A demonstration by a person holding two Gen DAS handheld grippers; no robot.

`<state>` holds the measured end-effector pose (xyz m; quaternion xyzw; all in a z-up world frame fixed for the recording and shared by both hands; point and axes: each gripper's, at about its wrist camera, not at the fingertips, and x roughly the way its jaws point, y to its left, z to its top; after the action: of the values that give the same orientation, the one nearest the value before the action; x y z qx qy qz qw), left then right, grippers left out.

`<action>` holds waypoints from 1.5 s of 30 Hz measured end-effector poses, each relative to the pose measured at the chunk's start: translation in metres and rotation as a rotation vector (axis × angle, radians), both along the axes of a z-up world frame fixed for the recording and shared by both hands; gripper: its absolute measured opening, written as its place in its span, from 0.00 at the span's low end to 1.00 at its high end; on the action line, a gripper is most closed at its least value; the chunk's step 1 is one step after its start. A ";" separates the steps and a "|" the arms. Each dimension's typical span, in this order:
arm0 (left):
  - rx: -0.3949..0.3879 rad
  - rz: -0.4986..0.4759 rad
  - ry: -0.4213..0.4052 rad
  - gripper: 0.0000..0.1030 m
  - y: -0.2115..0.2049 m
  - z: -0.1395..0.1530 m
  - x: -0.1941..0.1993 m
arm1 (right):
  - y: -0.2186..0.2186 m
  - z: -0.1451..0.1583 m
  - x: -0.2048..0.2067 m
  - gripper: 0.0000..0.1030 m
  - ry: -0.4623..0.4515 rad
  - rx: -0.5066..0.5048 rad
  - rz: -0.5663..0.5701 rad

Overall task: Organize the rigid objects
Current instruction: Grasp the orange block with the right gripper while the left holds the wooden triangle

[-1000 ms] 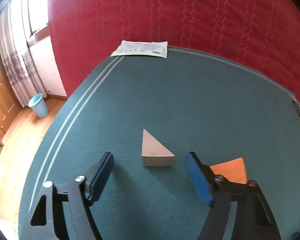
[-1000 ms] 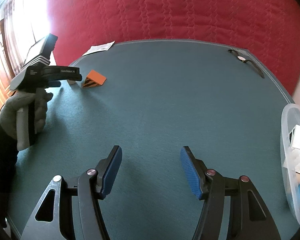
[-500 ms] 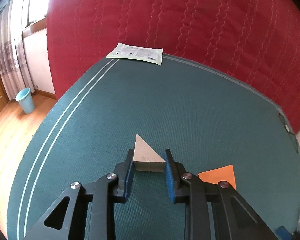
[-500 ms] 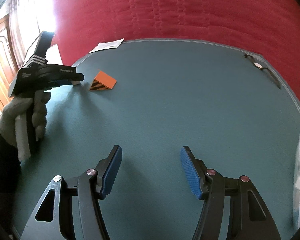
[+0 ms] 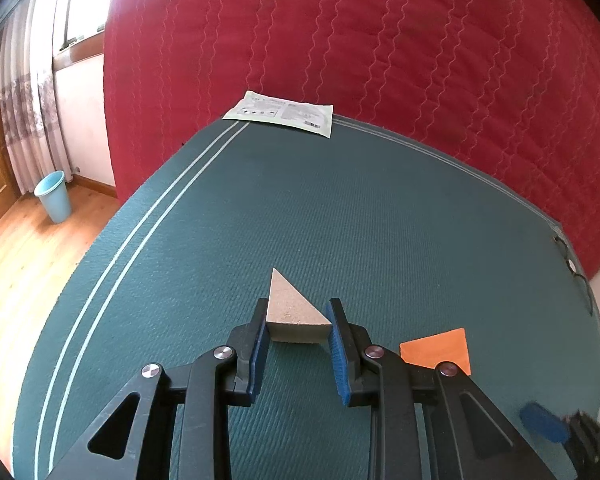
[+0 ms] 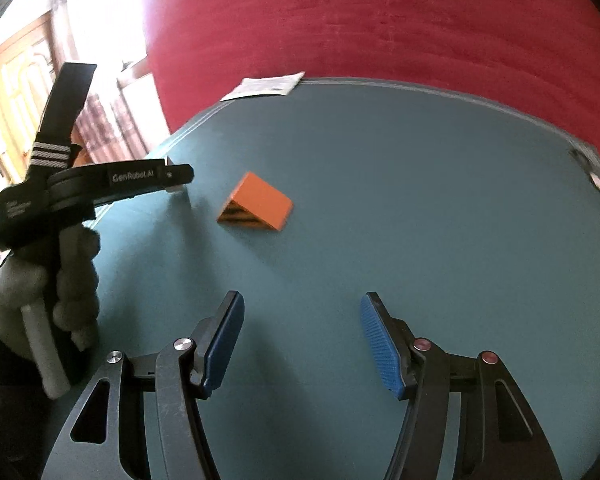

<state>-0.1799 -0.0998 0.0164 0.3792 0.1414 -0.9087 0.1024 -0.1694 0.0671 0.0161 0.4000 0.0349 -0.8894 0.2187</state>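
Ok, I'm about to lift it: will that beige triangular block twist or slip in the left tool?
The beige triangular block looks rigid with a matte surface, so slipping seems unlikely. The left tool pinches only its near corners, so it might pivot.

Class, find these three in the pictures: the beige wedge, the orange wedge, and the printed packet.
beige wedge [image 5: 290, 306], left wrist view, flat top face.
orange wedge [image 6: 265, 199], right wrist view, sloping orange face.
printed packet [image 5: 284, 115], left wrist view, middle of its front.
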 end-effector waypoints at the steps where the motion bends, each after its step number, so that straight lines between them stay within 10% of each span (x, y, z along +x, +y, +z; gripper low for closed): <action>1: 0.000 0.000 0.000 0.28 0.000 0.000 0.000 | -0.005 0.000 -0.005 0.60 0.005 0.015 0.008; 26: 0.010 -0.001 -0.003 0.28 -0.002 -0.001 0.002 | -0.078 -0.002 -0.068 0.60 0.056 0.167 0.178; 37: 0.007 -0.002 -0.003 0.28 -0.002 -0.001 0.003 | -0.089 -0.002 -0.054 0.33 0.083 0.180 0.176; 45: -0.004 -0.019 0.005 0.28 0.004 -0.001 0.006 | -0.060 -0.002 -0.038 0.32 0.065 0.145 0.076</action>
<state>-0.1737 -0.0960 0.0153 0.3781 0.1363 -0.9108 0.0942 -0.2076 0.0068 0.0137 0.3841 0.1216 -0.8880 0.2216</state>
